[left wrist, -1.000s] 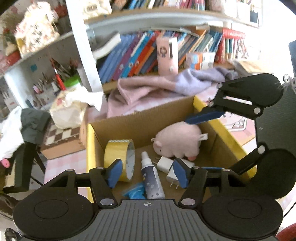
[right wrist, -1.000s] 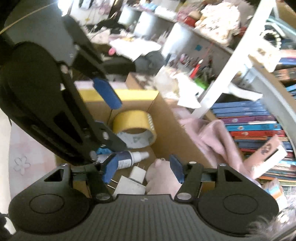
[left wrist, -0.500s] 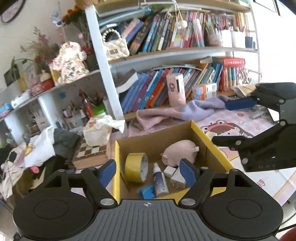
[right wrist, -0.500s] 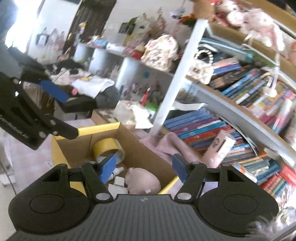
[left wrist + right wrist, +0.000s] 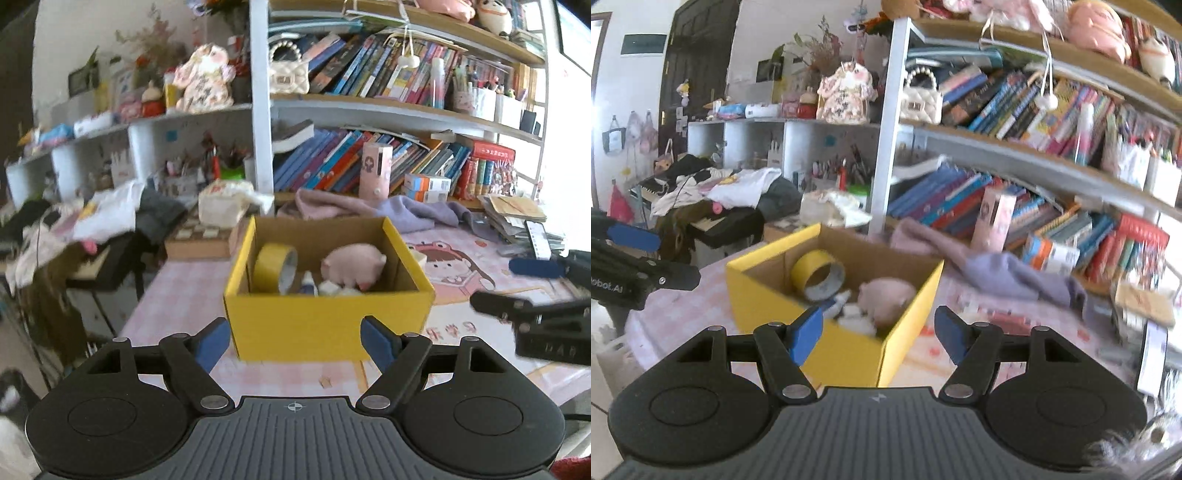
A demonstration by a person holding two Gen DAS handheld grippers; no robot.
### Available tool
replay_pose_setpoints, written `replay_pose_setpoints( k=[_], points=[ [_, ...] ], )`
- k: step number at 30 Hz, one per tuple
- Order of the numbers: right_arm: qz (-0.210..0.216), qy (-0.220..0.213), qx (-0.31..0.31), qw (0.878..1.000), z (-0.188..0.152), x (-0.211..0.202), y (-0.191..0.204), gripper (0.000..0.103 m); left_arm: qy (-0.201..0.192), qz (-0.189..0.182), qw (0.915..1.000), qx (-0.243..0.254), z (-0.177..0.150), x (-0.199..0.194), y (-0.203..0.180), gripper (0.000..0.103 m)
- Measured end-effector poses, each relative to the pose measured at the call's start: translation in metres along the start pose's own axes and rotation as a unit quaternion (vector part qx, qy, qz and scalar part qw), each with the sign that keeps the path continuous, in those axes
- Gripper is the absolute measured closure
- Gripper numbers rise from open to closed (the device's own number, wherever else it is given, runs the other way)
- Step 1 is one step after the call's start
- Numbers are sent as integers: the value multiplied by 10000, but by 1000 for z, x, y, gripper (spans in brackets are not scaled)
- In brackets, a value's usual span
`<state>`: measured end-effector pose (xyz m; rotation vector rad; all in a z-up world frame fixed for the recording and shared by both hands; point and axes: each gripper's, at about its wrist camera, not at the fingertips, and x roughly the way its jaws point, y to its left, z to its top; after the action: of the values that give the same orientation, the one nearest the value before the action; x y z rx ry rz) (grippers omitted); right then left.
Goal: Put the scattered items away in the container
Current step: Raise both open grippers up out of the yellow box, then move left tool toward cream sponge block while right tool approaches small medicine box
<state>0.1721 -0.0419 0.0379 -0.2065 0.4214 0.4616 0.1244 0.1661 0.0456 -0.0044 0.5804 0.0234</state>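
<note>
Here, my left gripper (image 5: 294,339) sits in front of the yellow box (image 5: 328,325), jaws spread wide, nothing between them; my right gripper (image 5: 878,334) is likewise agape and empty, near the box's corner. The box stands on the pink checked tablecloth (image 5: 177,291); inside I count one roll of yellow tape (image 5: 275,267), one pink plush pig (image 5: 352,266), one small spray bottle (image 5: 308,286), and white pieces beside it I cannot tell apart. Behind the box: one lilac cloth (image 5: 406,210), one tissue pack (image 5: 225,206), bookshelves (image 5: 369,162) full of books. Between either gripper and the box, nothing intervenes; the right gripper shows at the left view's right edge, apart from the box.
</note>
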Motion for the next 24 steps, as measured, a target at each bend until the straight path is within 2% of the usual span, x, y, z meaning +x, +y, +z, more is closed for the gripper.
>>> replay_pose_setpoints(
  k=[6,10,13,17,24],
  points=[
    [168,432,10,9989,-31,-19,23,38,286,-70,9995,-103,-35,-11,-12,23],
    [274,699,-67,9972,-45,-28,35,37,528,-261,9982,-73,-54,-15,-23,22],
    [220,835,-136,9962,-52,-35,39,36,645,-344,9973,58,-60,-13,-31,22],
    [57,1012,-120,9948,-59,-44,36,34,614,-540,9966,80,-59,-14,-39,20],
    [-302,1070,-62,9938,-64,-55,22,32,609,-877,9939,280,-58,-6,-61,18]
  ],
)
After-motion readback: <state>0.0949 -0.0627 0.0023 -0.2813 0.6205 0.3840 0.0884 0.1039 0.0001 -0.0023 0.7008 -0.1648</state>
